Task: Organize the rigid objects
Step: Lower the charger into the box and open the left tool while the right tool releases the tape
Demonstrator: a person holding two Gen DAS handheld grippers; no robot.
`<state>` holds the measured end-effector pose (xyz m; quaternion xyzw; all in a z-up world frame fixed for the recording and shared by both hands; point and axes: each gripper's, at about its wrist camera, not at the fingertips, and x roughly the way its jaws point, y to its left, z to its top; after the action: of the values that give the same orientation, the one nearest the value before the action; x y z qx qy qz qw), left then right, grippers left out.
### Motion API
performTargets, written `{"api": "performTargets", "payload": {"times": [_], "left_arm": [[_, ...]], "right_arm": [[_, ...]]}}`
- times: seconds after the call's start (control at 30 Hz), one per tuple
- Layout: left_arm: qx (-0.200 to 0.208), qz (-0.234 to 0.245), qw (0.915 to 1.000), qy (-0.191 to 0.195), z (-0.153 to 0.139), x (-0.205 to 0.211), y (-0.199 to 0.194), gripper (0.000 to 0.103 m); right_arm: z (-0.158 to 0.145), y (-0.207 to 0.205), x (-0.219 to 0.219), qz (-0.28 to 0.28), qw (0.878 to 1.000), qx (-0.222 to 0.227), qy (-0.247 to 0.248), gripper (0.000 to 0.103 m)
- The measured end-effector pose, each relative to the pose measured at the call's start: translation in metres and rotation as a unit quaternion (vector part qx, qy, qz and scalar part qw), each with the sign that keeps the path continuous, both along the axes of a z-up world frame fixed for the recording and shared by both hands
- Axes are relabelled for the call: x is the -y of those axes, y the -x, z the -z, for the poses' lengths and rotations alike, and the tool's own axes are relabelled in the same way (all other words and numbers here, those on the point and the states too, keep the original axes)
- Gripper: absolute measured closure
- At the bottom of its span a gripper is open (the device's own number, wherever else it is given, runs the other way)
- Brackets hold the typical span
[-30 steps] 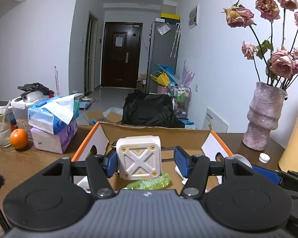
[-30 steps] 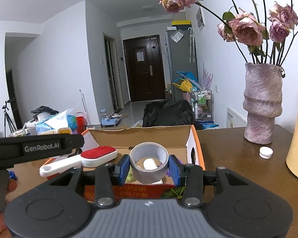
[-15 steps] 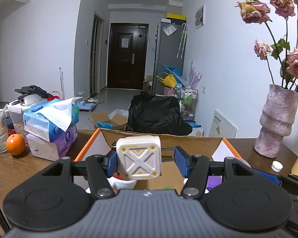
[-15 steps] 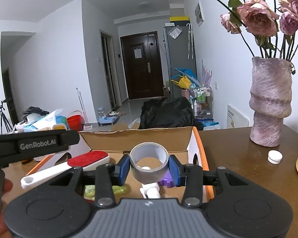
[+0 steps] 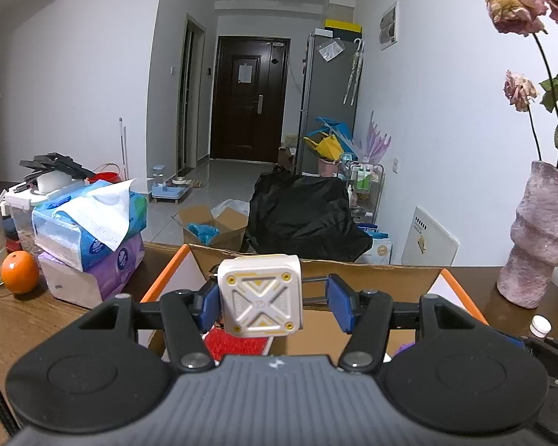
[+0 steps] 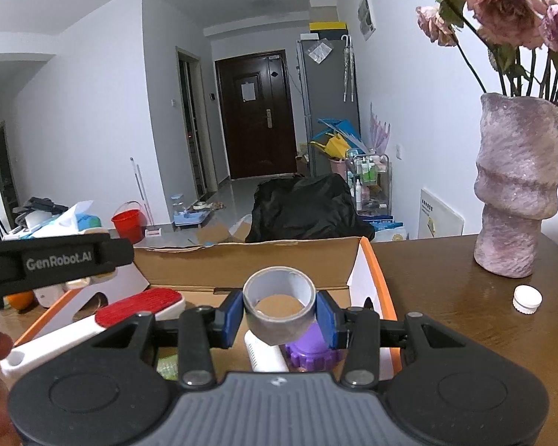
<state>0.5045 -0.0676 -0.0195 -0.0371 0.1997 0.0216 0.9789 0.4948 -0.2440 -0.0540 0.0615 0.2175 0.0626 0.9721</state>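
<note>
**Both loads are over the box: time to place them**

Your left claw (image 5: pixel 272 304) carries a white cube (image 5: pixel 261 299); it sits against the left pad, while a gap shows between it and the right pad, so you cannot tell how firmly it is gripped. Your right claw (image 6: pixel 278 315) is clamped on a grey tape roll (image 6: pixel 278 304), both pads pressing its sides. Each load hangs above the open cardboard box (image 6: pixel 241 258) on the desk (image 6: pixel 446 297).

You are in the carry-and-drop step, by the look of it. The box already holds a red lint brush (image 6: pixel 93 321), a white tube (image 6: pixel 266 353) and a purple cap (image 6: pixel 312 345). Next, lower each piece toward a bare patch of the floor, then open the claw gently.
</note>
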Motion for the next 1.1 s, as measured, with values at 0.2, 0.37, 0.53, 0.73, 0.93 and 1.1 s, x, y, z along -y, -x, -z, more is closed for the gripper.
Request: {"api": "performTargets", "payload": {"times": [0.2, 0.37, 0.53, 0.73, 0.93, 1.1], "left_arm": [[-0.006, -0.001, 1.0000, -0.004, 0.003, 0.000, -0.012, 0.043], [-0.016, 0.000, 0.9999, -0.005, 0.007, -0.001, -0.020, 0.043], [-0.031, 0.000, 0.9995, -0.004, 0.010, -0.004, -0.024, 0.043], [-0.026, -0.019, 0.9994, -0.008, 0.009, -0.008, -0.020, 0.003], [-0.034, -0.032, 0.9989, 0.003, 0.009, -0.015, -0.022, 0.000], [-0.035, -0.031, 0.9989, 0.006, 0.009, -0.018, -0.022, 0.000]], "right_arm": [[0.004, -0.012, -0.003, 0.002, 1.000, -0.007, 0.006, 0.061], [0.007, -0.017, -0.005, 0.000, 1.000, -0.012, 0.010, 0.061], [0.010, -0.019, -0.005, -0.003, 1.000, -0.018, 0.013, 0.061], [0.012, -0.019, -0.001, 0.006, 1.000, -0.023, 0.007, 0.022], [0.010, -0.015, 0.002, 0.019, 1.000, -0.014, 0.007, 0.000], [0.011, -0.016, 0.003, 0.018, 1.000, -0.018, 0.010, 0.000]]}}
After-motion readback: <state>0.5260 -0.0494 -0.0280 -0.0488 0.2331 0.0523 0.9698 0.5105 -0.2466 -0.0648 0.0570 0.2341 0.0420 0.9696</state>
